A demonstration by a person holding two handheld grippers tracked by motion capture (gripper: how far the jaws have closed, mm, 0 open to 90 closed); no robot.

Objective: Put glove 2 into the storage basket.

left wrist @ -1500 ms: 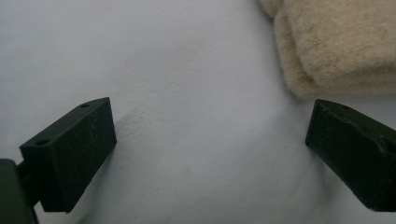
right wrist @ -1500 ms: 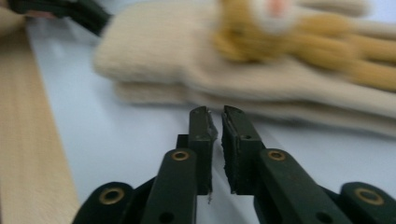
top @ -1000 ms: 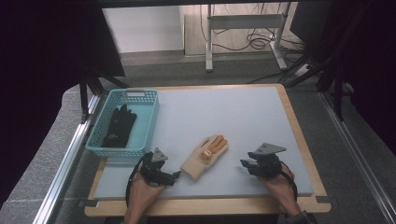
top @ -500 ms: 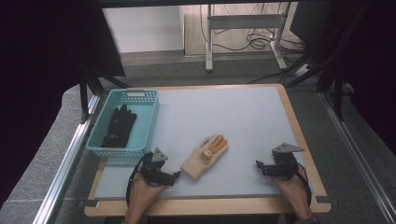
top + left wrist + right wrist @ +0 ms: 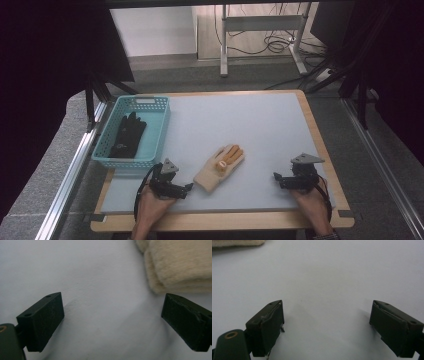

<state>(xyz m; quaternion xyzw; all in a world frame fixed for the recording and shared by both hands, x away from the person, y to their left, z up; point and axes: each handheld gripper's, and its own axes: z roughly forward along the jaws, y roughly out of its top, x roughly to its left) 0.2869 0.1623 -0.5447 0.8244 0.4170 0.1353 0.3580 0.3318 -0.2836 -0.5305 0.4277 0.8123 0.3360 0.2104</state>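
From where I stand, the person's forearms run off the bottom edge of the high view, so nothing above the wrists can be seen. In the left gripper view the cream glove (image 5: 180,262) is cut by the top and right edges, leaving a fuzzy corner of it, and its fingers lie outside the picture. In the right gripper view a thin strip of that glove (image 5: 237,242) sits at the top edge. The black glove (image 5: 128,135) in the basket (image 5: 150,161) is too dark to make out its folds. The room on either side is lost in shadow.
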